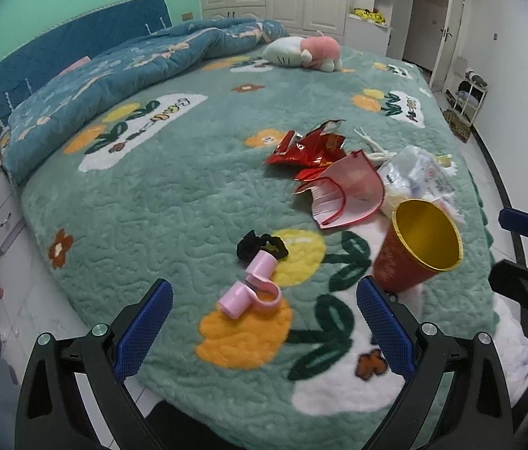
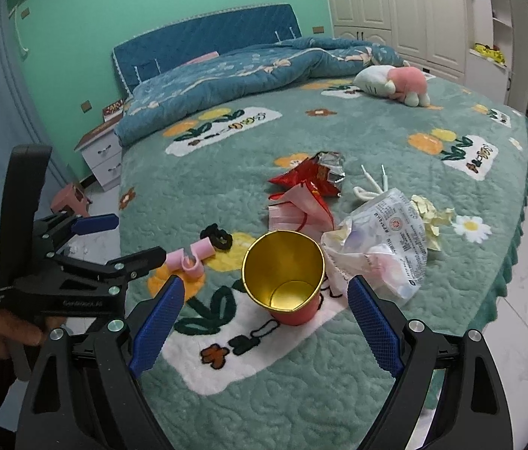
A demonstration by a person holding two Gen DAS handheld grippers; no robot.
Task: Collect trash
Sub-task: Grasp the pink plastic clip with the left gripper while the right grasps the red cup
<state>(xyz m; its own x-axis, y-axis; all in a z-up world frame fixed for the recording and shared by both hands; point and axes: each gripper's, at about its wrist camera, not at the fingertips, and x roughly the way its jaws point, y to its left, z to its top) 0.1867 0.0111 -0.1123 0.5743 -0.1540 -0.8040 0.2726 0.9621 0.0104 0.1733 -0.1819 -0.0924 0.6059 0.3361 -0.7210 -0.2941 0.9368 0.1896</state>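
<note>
Nearest, both grippers hover over the bed's near edge, jaws apart and empty: the left gripper [image 1: 264, 322] above pink hair rollers [image 1: 251, 290], the right gripper [image 2: 264, 315] framing the red paper cup [image 2: 286, 281]. Beyond lie a pink mask [image 2: 296, 208], plastic bag [image 2: 384, 240] and red wrapper [image 2: 309, 180]. Squeezing the light cup could crush or tip it on the plush blanket [image 2: 339, 375].

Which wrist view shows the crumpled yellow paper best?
The right wrist view: the crumpled yellow paper lies fully exposed beside the clear plastic bag. In the left wrist view only a small yellow scrap peeks out behind that bag.
</note>
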